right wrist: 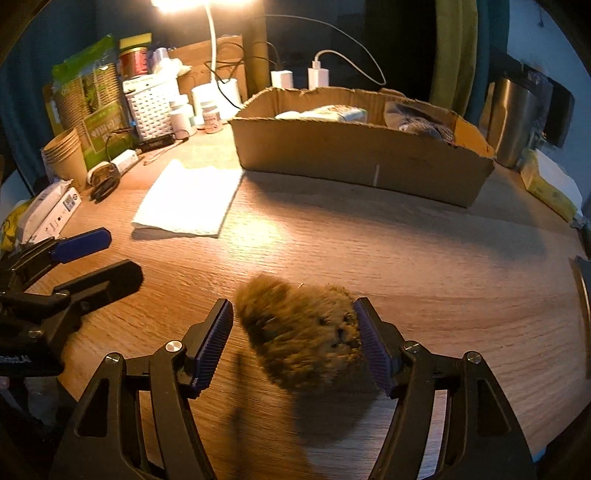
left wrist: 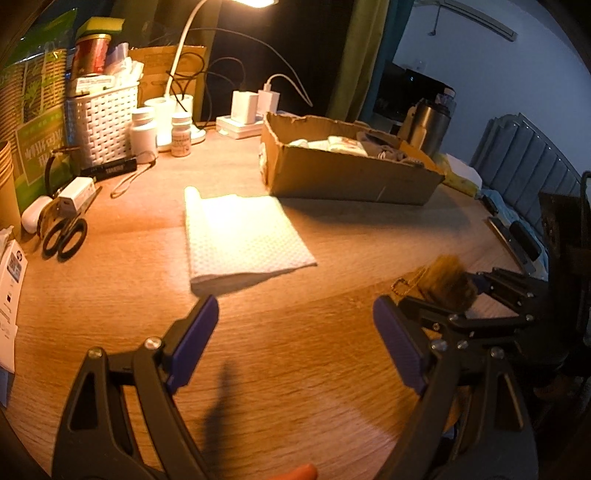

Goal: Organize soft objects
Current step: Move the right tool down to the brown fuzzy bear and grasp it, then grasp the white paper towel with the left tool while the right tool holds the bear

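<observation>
- Right wrist view showed the right hand-held gripper (right wrist: 295, 341) low over the wooden tabletop (right wrist: 424, 266), its purple pads (right wrist: 216, 345) standing partly apart.
- A brown fuzzy plush toy (right wrist: 301, 328) sat between those pads; the right pad touched its side, while a narrow gap showed at the left pad, so no firm grip could be read.
- The toy was blurred, and I could not tell whether it rested on the tabletop or hung just above it.
- The left hand-held gripper (left wrist: 295, 343) stood wide apart and held nothing, with only bare wood between its pads.
- From the left wrist view the plush toy appeared to the right, beside the right hand-held gripper's black frame.
- A folded white cloth (left wrist: 243, 236) lay flat on the tabletop, far of the left hand-held gripper and near the left end of the box.
- An open cardboard box (right wrist: 362, 158) stood at the far side, with pale folded items and a grey bundle inside.
- Clutter sat far left: a white woven basket (left wrist: 101, 125), pill bottles (left wrist: 144, 129), scissors (left wrist: 64, 236) and a lit desk lamp (left wrist: 255, 2).
</observation>
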Available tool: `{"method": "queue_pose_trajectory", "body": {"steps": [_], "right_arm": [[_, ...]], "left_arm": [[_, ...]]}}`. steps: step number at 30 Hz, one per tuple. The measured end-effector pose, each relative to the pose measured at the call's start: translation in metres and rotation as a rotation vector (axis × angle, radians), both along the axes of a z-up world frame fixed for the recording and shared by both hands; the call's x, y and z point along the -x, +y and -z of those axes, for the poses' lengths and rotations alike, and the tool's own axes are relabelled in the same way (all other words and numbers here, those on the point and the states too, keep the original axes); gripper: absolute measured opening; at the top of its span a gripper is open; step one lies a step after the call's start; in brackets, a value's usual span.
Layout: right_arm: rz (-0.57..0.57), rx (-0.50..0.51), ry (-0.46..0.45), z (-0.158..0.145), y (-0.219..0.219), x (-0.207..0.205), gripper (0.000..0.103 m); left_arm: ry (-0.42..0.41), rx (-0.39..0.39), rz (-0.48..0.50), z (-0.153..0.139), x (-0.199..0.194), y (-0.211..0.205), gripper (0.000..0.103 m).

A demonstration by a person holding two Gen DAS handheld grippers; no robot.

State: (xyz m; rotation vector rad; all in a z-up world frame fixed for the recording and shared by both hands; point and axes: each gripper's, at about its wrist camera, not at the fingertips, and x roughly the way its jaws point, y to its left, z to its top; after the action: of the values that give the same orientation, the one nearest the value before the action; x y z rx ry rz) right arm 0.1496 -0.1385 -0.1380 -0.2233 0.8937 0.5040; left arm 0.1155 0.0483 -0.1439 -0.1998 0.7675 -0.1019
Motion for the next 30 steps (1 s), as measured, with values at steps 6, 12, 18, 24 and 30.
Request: {"method": "queue_pose_trajectory", "body": {"steps": [6,12,18,24,30], "right_arm": [[0.001,-0.006,0.026,0.005,-0.003,-0.001,0.070],[-0.015,-0.025,0.032,0.004,-0.003,0.001,0.061],[-0.042,-0.010,0.029,0.005,0.002,0.004,0.044],[-0.053,-0.020,0.004,-0.002,0.003,0.005,0.041],[-0.053,-0.028,-0.009,-0.007,0.002,0.003,0.041]], "left_arm": [[0.001,-0.004,0.004,0.000,-0.001,-0.002,0.087],[0.000,-0.006,0.008,-0.001,0.000,-0.004,0.087],[-0.001,-0.008,0.007,-0.002,0.000,-0.003,0.087],[-0.006,-0.012,0.008,-0.005,-0.003,-0.003,0.087],[-0.008,-0.016,0.012,-0.008,-0.006,-0.006,0.087]]}}
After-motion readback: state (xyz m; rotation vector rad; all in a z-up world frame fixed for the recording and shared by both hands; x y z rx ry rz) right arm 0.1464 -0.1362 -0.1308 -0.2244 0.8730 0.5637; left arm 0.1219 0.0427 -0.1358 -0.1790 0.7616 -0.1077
